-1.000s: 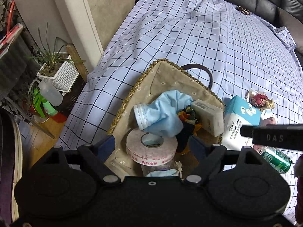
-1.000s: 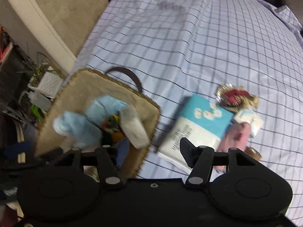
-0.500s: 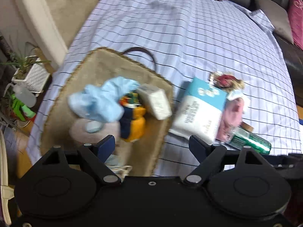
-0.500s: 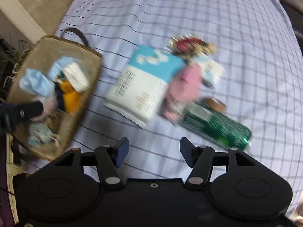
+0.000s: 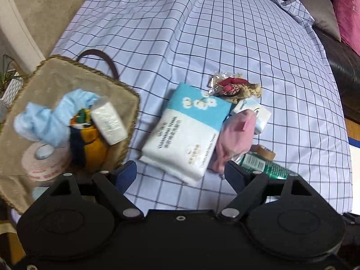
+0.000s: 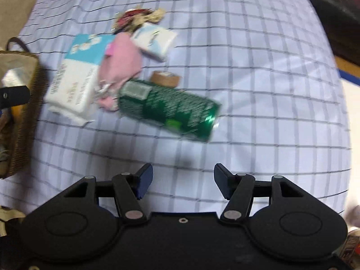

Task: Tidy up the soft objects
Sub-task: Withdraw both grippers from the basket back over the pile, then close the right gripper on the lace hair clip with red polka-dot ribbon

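Observation:
A woven basket point(image 5: 129, 95) point(image 6: 27, 103) on the checked bed cover holds a blue cloth point(image 5: 45, 119), an orange and navy soft toy point(image 5: 90, 144), a white packet point(image 5: 109, 122) and a tape roll point(image 5: 42, 164). To its right lie a blue and white tissue pack point(image 5: 186, 130) point(image 6: 76, 74), a pink cloth point(image 5: 236, 135) point(image 6: 121, 60), a small white tissue packet point(image 6: 154, 40) and a red wrapped bundle point(image 5: 234, 87). My left gripper point(image 5: 181, 175) hovers open over the tissue pack's near edge. My right gripper point(image 6: 181, 178) hangs open above bare cover, nearer than the green can point(image 6: 171, 110).
A small brown tape roll point(image 6: 165, 78) sits behind the green can point(image 5: 263, 165). A dark leather sofa point(image 5: 344, 63) with grey and pink cushions borders the bed on the right. A potted plant point(image 5: 9, 83) stands at the left beyond the basket.
Both views have swung right, from over the basket to the loose items on the cover. The can and pink cloth have come into the centre of the right wrist view. Both grippers stay open and empty.

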Tool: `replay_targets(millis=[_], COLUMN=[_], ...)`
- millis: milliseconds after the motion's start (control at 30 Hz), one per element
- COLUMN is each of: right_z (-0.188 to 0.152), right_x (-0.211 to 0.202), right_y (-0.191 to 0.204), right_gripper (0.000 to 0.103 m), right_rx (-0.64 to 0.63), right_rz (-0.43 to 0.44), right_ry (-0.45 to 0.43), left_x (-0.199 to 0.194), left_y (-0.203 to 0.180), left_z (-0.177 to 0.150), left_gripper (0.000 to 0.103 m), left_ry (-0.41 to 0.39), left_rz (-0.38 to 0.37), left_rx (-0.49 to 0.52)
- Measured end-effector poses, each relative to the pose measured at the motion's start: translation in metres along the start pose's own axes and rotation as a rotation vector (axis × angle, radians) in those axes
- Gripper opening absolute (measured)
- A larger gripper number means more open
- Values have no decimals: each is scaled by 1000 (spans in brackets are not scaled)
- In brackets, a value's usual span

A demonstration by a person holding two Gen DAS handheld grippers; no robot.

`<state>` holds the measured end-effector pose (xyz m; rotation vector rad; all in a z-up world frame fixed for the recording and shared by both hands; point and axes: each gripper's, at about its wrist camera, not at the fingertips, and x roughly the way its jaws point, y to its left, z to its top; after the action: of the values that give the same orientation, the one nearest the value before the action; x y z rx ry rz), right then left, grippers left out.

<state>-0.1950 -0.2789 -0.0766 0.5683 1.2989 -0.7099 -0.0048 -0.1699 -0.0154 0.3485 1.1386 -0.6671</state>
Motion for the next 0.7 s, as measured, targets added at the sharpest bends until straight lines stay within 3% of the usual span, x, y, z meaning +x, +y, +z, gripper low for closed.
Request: replay_targets(millis=[67, 267, 367, 433, 567, 700], right_z=[4, 29, 45, 59, 93, 131], right_x=[0, 3, 5, 8, 19, 34], right_y=[-6, -17, -13, -10, -3, 12], right_gripper=[60, 61, 62, 63, 65, 68], right_rx=[3, 75, 83, 88, 131, 166], right_rz=[-22, 49, 62, 70, 97, 114], right_ry=[-10, 8, -2, -10, -52, -89], left_x=[7, 27, 39, 40, 38, 49], left_y=[-8, -15, -8, 2, 16, 20], left_z=[5, 8, 12, 15, 15, 15], left_gripper=[81, 81, 81, 81, 81, 81], left_ry=[2, -10, 51, 66, 56, 103], left_rz=[3, 56, 61, 38, 81, 80], left_rx=[-1, 2, 2, -34, -85, -112])
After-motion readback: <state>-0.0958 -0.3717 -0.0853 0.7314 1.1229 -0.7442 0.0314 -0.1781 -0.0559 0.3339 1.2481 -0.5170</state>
